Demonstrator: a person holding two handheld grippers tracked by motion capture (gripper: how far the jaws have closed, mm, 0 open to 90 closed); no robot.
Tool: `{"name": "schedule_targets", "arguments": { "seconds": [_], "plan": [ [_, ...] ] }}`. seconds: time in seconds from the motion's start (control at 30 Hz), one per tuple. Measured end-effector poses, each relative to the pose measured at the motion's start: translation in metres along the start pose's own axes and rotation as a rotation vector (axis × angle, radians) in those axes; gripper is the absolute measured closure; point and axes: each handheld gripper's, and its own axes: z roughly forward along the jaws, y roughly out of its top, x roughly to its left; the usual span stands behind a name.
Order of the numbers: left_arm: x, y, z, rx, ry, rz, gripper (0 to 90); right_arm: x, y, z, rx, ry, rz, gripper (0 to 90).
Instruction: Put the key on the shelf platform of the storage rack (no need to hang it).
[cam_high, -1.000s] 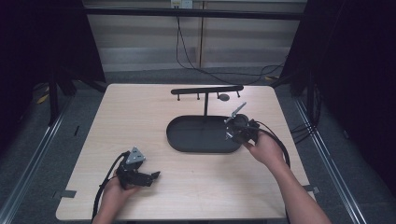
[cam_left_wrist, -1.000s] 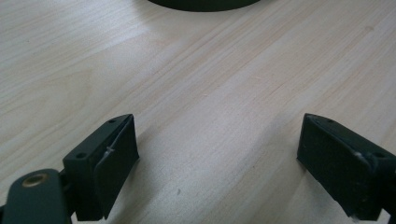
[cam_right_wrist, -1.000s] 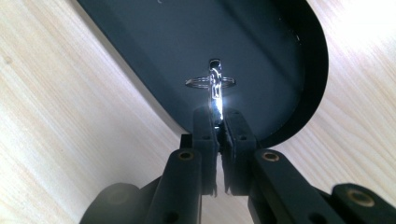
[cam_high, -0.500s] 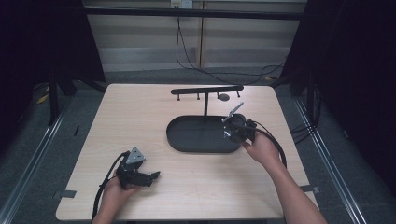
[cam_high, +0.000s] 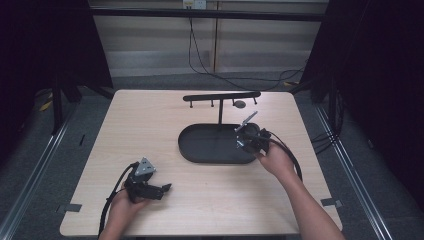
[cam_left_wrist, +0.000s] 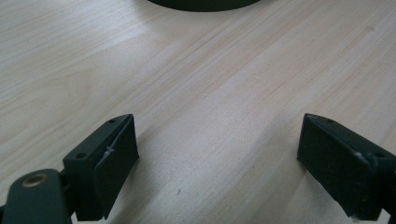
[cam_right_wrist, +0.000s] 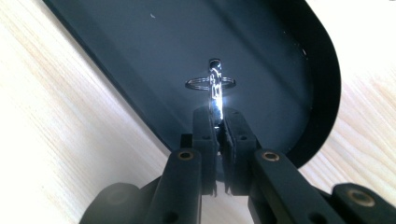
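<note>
My right gripper (cam_high: 246, 137) hovers over the right end of a black oval tray (cam_high: 210, 146). In the right gripper view it (cam_right_wrist: 217, 116) is shut on a thin shiny metal piece (cam_right_wrist: 215, 88), held edge-on, with a small wire ring (cam_right_wrist: 198, 83) through it, above the tray floor (cam_right_wrist: 140, 51). My left gripper (cam_high: 161, 189) rests near the table's front left, jaws pointing right. In the left gripper view it (cam_left_wrist: 217, 154) is open with bare wood between the fingers (cam_left_wrist: 114, 158), and the tray's edge (cam_left_wrist: 201, 3) lies far ahead.
A black T-shaped rack (cam_high: 221, 96) with short pegs rises from the tray's back on a thin post. A small grey object (cam_high: 240, 104) hangs under its bar. The light wooden table (cam_high: 150, 125) ends close behind the left hand. Cables trail from both grippers.
</note>
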Motion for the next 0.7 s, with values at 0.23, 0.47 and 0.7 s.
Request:
{"name": "schedule_targets", "arguments": {
  "seconds": [0.23,0.47,0.7],
  "plan": [
    [0.000,0.000,0.000,0.000,0.000,0.000,11.9,-0.002,0.002,0.008,-0.003,-0.009,0.009,84.8],
    [0.000,0.000,0.000,0.000,0.000,0.000,11.9,-0.001,0.004,0.013,0.000,-0.030,0.004,84.8],
    [0.000,0.000,0.000,0.000,-0.001,0.000,11.9,-0.002,0.005,0.020,0.011,-0.036,0.016,84.7]
  ]
}}
